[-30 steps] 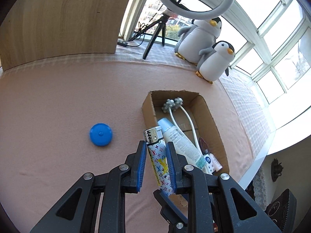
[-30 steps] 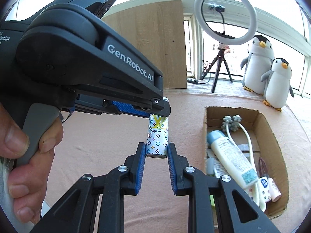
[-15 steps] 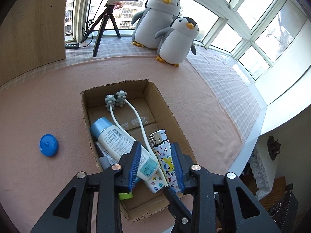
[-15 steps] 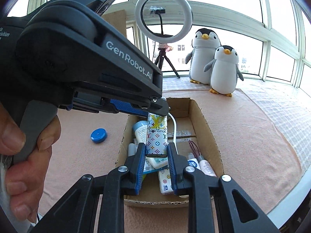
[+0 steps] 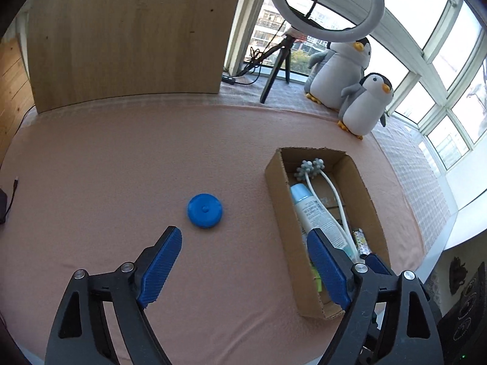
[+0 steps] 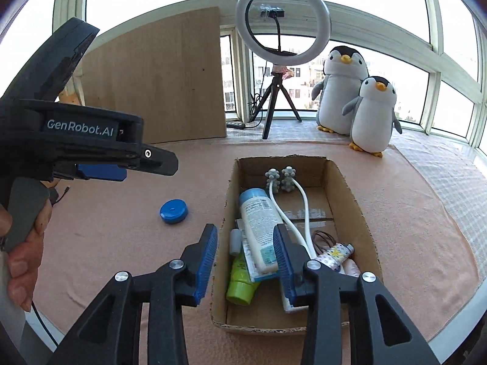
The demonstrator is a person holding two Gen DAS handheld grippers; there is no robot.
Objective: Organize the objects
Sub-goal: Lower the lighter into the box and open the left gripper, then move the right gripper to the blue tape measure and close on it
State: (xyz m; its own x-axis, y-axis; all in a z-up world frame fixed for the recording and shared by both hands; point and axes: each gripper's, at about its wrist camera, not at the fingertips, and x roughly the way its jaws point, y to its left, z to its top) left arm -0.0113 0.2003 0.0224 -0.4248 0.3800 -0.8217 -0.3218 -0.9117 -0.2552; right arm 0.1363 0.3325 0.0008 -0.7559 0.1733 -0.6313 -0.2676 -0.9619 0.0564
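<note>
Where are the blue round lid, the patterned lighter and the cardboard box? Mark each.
blue round lid (image 5: 204, 210): left wrist view, centre of its top.
patterned lighter (image 6: 334, 254): right wrist view, middle of its body.
cardboard box (image 6: 231, 188): right wrist view, left wall.

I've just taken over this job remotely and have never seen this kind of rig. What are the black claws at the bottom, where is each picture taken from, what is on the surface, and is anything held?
There is no robot arm: a person holds one two-finger gripper in each hand. Each picture comes from a fisheye camera mounted on a gripper, looking along its fingers. One view shows the left gripper, the other the right gripper, with the left one and the hand holding it at the side. On the pink cloth lie a blue round lid and a cardboard box holding a white tube, a green bottle, a patterned lighter and a white massager. Both grippers' jaws have just been opening; nothing is between them, so nothing is held.
</note>
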